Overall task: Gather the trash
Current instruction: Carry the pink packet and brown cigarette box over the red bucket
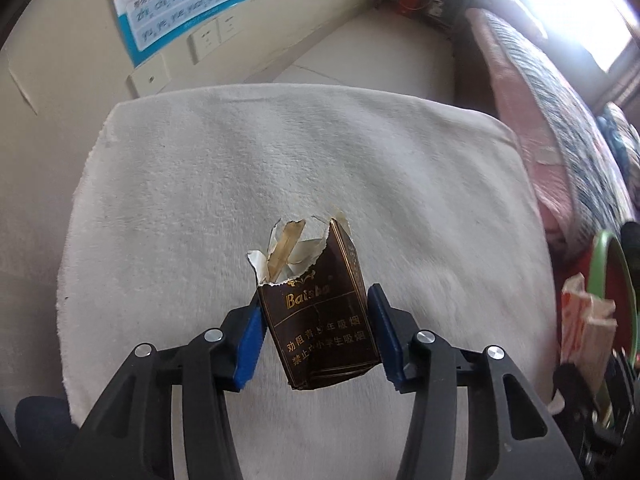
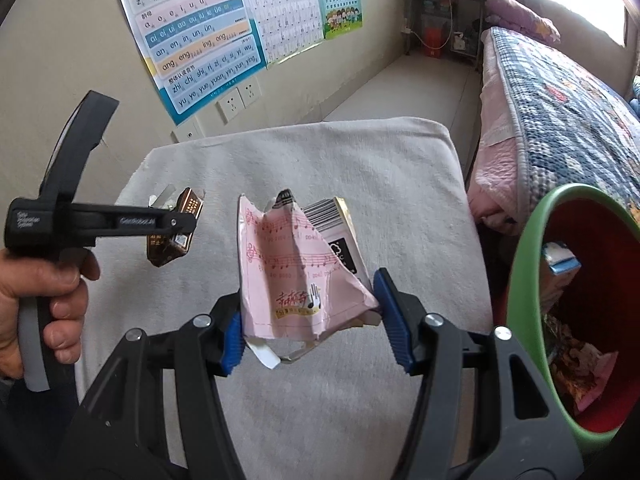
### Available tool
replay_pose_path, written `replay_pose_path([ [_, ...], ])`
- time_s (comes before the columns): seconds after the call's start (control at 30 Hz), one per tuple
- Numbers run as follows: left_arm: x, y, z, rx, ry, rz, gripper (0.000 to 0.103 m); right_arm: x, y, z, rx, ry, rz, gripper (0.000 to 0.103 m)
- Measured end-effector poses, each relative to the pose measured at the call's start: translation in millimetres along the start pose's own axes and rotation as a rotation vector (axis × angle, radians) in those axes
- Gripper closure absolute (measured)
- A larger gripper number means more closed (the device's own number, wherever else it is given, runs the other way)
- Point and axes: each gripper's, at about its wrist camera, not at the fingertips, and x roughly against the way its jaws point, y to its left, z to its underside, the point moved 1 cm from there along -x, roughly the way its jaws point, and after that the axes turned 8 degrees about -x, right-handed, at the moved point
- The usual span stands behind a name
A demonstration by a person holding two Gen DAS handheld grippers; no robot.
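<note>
My left gripper (image 1: 316, 320) is shut on a torn brown cigarette pack (image 1: 320, 320) and holds it above the white cloth-covered surface (image 1: 200, 184). In the right wrist view the left gripper (image 2: 176, 224) shows at the left with the brown pack (image 2: 170, 240) in it. My right gripper (image 2: 308, 312) is shut on a crumpled pink wrapper (image 2: 296, 276) printed with music notes, held above the cloth (image 2: 360, 168). A green-rimmed red bin (image 2: 580, 312) with several wrappers inside stands at the right; its rim (image 1: 600, 264) also shows in the left wrist view.
A bed with a patterned quilt (image 2: 560, 112) runs along the right. The wall with posters (image 2: 192, 36) and sockets (image 2: 236, 100) lies behind the cloth surface. A shelf (image 2: 440, 12) stands in the far corner. A hand (image 2: 36, 308) holds the left gripper's handle.
</note>
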Motion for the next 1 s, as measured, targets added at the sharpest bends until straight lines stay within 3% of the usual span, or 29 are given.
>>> replay_pose_path([
  [0.4,63,-24,43,-0.163,-0.079,0.061,0.057,54,-3,25,-0.077,-0.041,0.038,0.047],
  [1.0,118,-64,75,-0.277,-0.157,0.116,0.056,103,0,36,-0.093,-0.115,0.040,0.047],
])
